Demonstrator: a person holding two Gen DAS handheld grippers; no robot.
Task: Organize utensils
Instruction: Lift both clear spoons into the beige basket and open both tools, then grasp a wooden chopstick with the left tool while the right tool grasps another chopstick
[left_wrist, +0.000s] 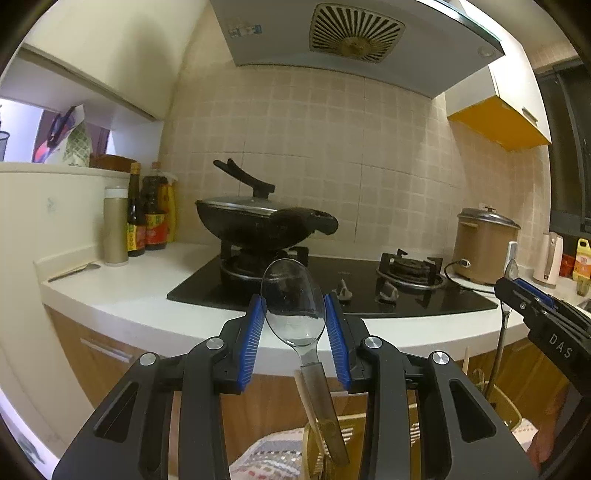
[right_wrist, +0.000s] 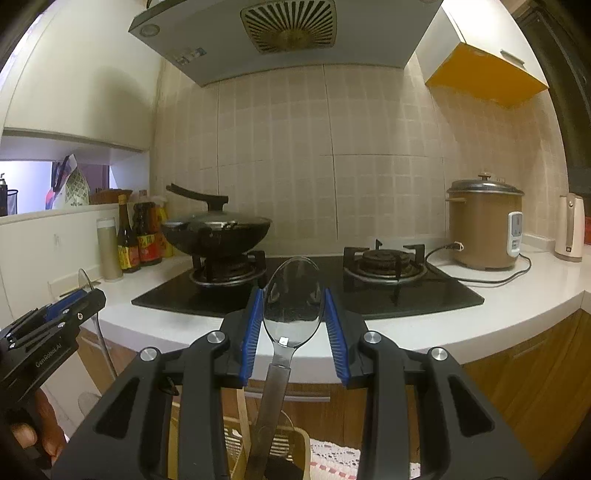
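A white counter (right_wrist: 480, 325) is seen with a black gas hob (right_wrist: 306, 291) set into it. Sauce bottles (right_wrist: 138, 240) and a spoon (left_wrist: 74, 272) are placed at its left end; a rice cooker (right_wrist: 484, 225) and white kettle (right_wrist: 570, 227) are placed at the right.
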